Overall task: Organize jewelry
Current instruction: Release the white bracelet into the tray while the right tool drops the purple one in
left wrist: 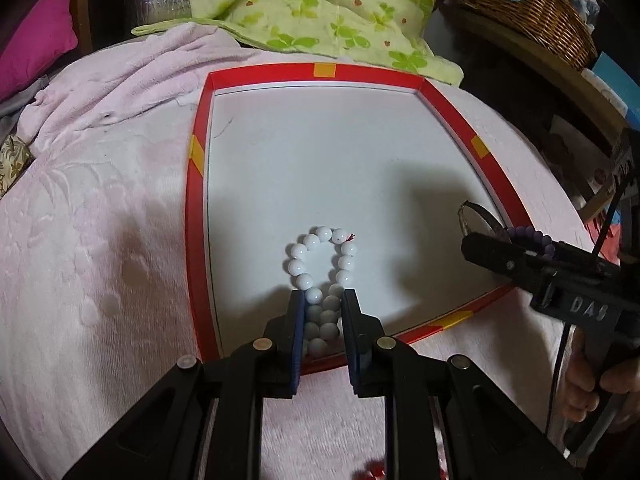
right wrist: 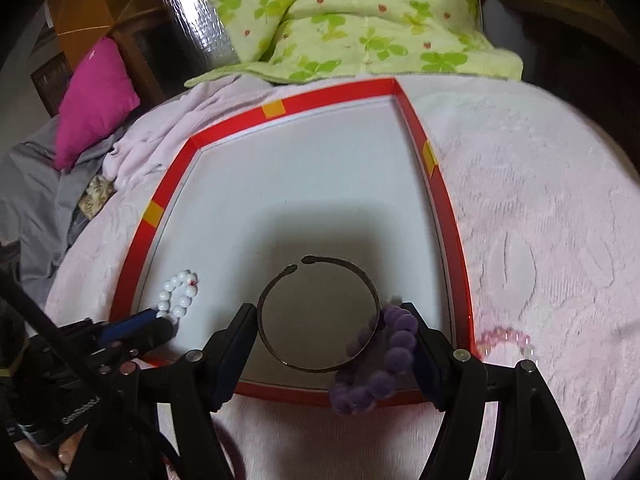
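Observation:
My left gripper (left wrist: 325,300) is shut on a white bead bracelet (left wrist: 308,246), whose loop lies forward on the white floor of a red-rimmed tray (left wrist: 196,240) near its front edge. In the right wrist view the same bracelet (right wrist: 178,296) pokes out of the left gripper (right wrist: 160,322) at the tray's (right wrist: 452,220) left side. My right gripper (right wrist: 328,314) stands wide, shut on a dark open metal bangle (right wrist: 280,354) together with a purple bead bracelet (right wrist: 394,344) pressed against its right finger. Both hang just above the tray's front right part. The right gripper (left wrist: 480,238) also shows from the side.
The tray lies on a pink textured blanket (right wrist: 540,220). A pink bead bracelet (right wrist: 504,338) lies on the blanket just right of the tray. A green clover quilt (left wrist: 320,4) is behind, a magenta cushion (right wrist: 96,100) far left, a wicker basket (left wrist: 532,12) far right.

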Demonstrator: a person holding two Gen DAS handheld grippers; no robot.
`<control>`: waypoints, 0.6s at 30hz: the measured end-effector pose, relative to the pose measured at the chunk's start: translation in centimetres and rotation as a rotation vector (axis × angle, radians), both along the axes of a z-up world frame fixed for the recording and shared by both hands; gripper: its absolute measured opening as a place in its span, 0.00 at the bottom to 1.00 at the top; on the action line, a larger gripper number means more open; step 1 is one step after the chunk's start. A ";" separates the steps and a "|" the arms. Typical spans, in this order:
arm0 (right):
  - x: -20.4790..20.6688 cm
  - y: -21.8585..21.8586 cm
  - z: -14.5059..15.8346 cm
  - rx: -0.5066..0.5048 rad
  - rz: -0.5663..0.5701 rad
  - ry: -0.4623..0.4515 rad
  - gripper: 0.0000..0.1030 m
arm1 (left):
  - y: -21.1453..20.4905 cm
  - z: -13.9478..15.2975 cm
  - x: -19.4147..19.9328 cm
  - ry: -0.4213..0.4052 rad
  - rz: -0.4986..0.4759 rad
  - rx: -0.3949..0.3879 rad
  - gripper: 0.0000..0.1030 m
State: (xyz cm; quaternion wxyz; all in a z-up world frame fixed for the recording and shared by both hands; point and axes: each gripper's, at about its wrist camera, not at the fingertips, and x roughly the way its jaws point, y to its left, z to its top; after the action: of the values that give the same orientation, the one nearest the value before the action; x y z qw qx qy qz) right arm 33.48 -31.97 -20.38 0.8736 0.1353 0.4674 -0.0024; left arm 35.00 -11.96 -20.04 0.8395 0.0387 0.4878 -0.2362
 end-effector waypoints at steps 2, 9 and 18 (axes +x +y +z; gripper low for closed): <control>-0.4 -0.8 0.0 0.061 -0.006 0.028 0.72 | -0.1 0.1 -0.6 0.006 -0.017 0.005 0.17; -1.7 -2.3 -0.1 0.204 -0.021 0.085 0.72 | 0.4 0.5 -2.5 0.027 -0.055 0.000 0.17; -3.3 -3.5 0.5 0.350 -0.038 0.078 0.71 | 1.6 0.2 -2.2 0.012 -0.008 0.030 0.18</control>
State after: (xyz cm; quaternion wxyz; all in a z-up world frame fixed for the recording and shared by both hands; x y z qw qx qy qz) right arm 30.18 -35.45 -19.88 0.8177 0.2940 0.4915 0.0572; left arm 32.80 -10.36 -19.79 0.8349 0.0522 0.4961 -0.2324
